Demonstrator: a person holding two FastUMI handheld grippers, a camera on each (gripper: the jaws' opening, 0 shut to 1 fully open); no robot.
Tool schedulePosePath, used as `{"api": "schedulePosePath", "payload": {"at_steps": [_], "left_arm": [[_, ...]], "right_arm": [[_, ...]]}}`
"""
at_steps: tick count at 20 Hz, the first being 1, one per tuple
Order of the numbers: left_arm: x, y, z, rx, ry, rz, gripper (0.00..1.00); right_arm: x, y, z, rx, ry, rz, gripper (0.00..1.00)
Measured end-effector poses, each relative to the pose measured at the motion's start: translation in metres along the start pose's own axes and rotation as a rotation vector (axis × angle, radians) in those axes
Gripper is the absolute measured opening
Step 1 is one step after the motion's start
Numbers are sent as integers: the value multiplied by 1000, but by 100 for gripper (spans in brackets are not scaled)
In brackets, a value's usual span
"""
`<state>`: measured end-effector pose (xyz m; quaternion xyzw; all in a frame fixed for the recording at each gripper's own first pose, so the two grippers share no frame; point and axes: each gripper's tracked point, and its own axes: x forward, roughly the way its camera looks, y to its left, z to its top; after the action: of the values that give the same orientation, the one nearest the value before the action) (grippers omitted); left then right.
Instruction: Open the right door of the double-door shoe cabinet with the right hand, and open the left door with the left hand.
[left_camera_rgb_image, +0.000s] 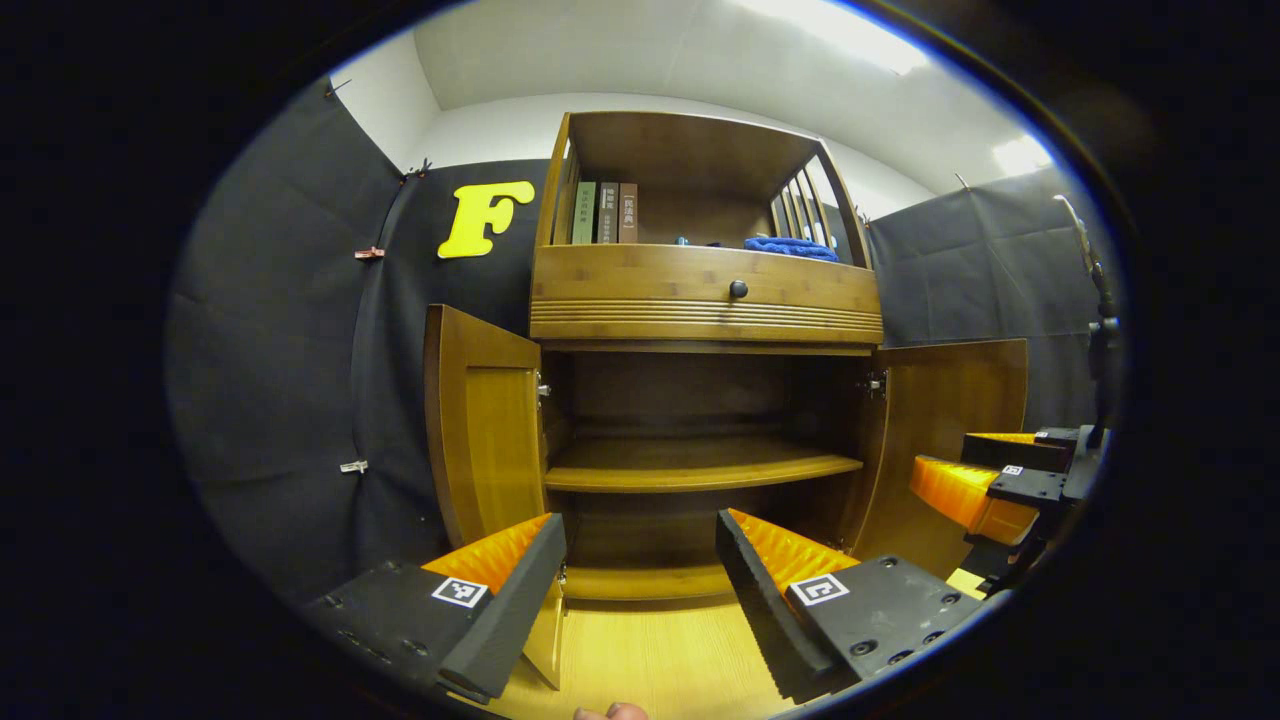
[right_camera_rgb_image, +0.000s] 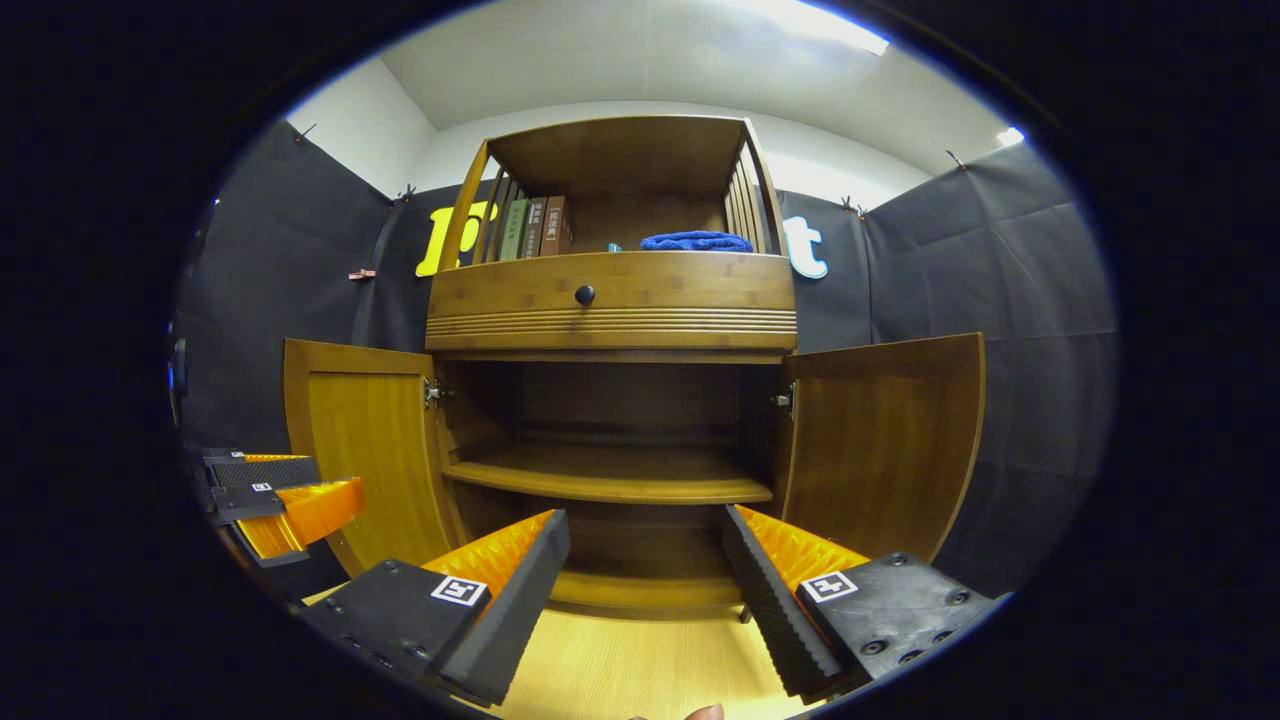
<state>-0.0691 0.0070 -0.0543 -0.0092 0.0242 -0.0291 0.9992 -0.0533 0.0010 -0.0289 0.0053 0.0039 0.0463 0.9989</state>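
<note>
The left claw (left_camera_rgb_image: 640, 570) is spread wide and holds nothing; it hangs in front of the shoe cabinet (left_camera_rgb_image: 705, 300), facing the open lower compartment. The right claw (right_camera_rgb_image: 645, 570) is likewise spread and empty, and it too faces the cabinet from a little way off, apart from either door.

Both doors stand swung out. The left door (left_camera_rgb_image: 485, 425) hangs from its hinge at the cabinet's left edge, and the right door (right_camera_rgb_image: 880, 445) from the right edge, so the inner shelf (right_camera_rgb_image: 610, 480) lies bare between them. Judging by this, both openings look done, and the claws sit back from the doors because nothing is left to grip.

The left gripper view catches the left door nearly edge-on and close by, with the right claw at its far right, in front of the right door. The right gripper view gives a fuller face of both doors and puts the left claw at its far left, low beside the left door. It also shows the blue cloth (right_camera_rgb_image: 697, 241) on the top shelf more plainly, beside the books (right_camera_rgb_image: 535, 227). The drawer knob (right_camera_rgb_image: 584, 294) is seen in both. The wooden floor (right_camera_rgb_image: 640, 665) lies below.
</note>
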Motion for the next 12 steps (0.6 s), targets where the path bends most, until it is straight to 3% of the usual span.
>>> {"api": "schedulePosePath", "payload": {"at_steps": [2,4,10,12], "left_arm": [[2,-3,-3,1,8,-1,93],[4,-5,-6,20,13,5,93],[5,-17,-19,49,33,17,93],[1,-21,-21,41,39,21,94]], "right_arm": [[0,-2,2,-6,-8,-7,100],[0,-7,7,-33,-39,-22,95],[13,0,7,-29,-56,-1,100],[17,5,0,-20,-35,14,96]]}}
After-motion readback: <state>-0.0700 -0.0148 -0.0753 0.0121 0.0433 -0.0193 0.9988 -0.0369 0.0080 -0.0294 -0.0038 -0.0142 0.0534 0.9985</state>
